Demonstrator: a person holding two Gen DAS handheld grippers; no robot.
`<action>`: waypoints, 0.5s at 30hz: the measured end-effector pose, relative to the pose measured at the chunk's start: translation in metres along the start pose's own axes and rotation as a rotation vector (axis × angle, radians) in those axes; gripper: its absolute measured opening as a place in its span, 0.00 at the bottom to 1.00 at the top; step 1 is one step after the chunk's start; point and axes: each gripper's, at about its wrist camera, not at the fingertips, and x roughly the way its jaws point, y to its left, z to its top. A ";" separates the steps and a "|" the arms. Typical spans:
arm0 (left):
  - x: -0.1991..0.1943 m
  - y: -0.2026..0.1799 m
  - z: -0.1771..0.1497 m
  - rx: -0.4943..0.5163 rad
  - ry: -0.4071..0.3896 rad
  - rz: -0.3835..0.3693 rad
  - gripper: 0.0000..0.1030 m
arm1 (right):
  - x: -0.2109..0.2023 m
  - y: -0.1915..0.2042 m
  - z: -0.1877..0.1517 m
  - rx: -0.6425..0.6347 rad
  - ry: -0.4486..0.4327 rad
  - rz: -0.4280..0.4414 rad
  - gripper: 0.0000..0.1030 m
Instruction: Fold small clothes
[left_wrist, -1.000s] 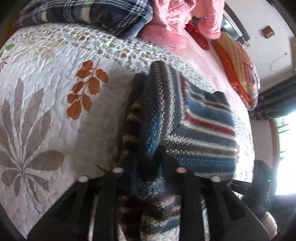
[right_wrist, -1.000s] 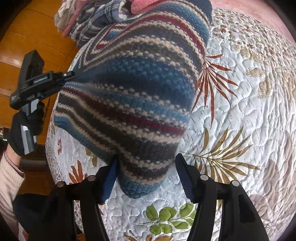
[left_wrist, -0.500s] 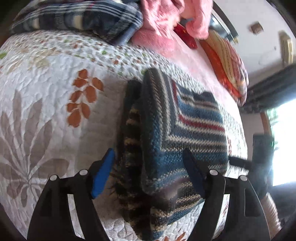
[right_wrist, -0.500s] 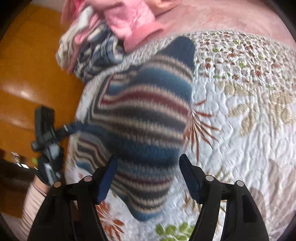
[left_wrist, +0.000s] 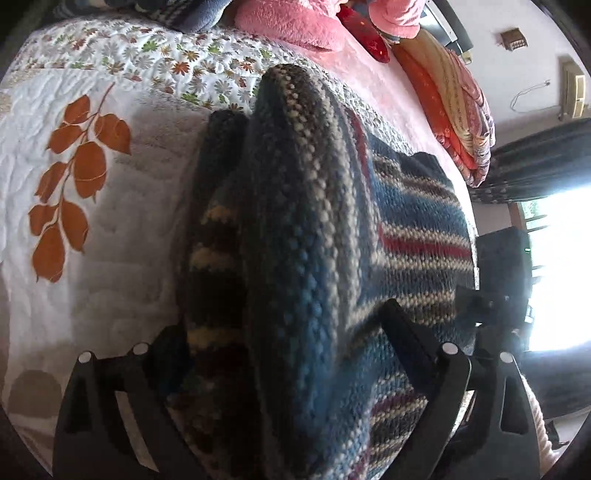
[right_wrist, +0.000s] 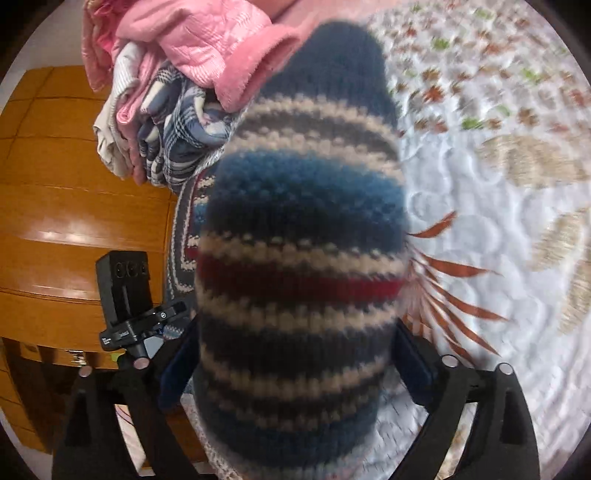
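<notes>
The striped knit sweater (left_wrist: 332, 258) now lies folded on the leafy quilt (left_wrist: 110, 229), with the pile of pink and plaid clothes (right_wrist: 177, 92) at the far end of the bed. A second ago the left gripper (left_wrist: 280, 332) was pinched tight on a bunched edge of the sweater, and the right gripper (right_wrist: 295, 354) had the other edge between its fingers, lifted up. Now both have let go. The left gripper is spread wide, one finger on each side of the near end of the sweater, with the knit lying loose between them. The right gripper is spread wide too, and the striped fold fills the gap between its fingers, very close to the camera and a bit blurry. I cannot tell if its pads touch the wool. In the right view the sweater looks much bigger than before, so that gripper seems to have come in closer. In the left view the sweater also fills more of the picture. I think this fold is done, and the next job may be to press it flat or fold it once more.
</notes>
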 end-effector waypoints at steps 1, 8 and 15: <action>0.000 0.001 0.000 -0.001 -0.004 0.005 0.81 | 0.003 0.000 0.002 0.003 -0.002 0.002 0.92; -0.003 0.002 -0.017 -0.083 -0.060 -0.056 0.39 | -0.012 0.015 -0.003 -0.075 -0.028 -0.040 0.60; -0.011 -0.061 -0.048 -0.038 -0.092 -0.165 0.35 | -0.079 0.032 -0.026 -0.186 -0.017 -0.074 0.59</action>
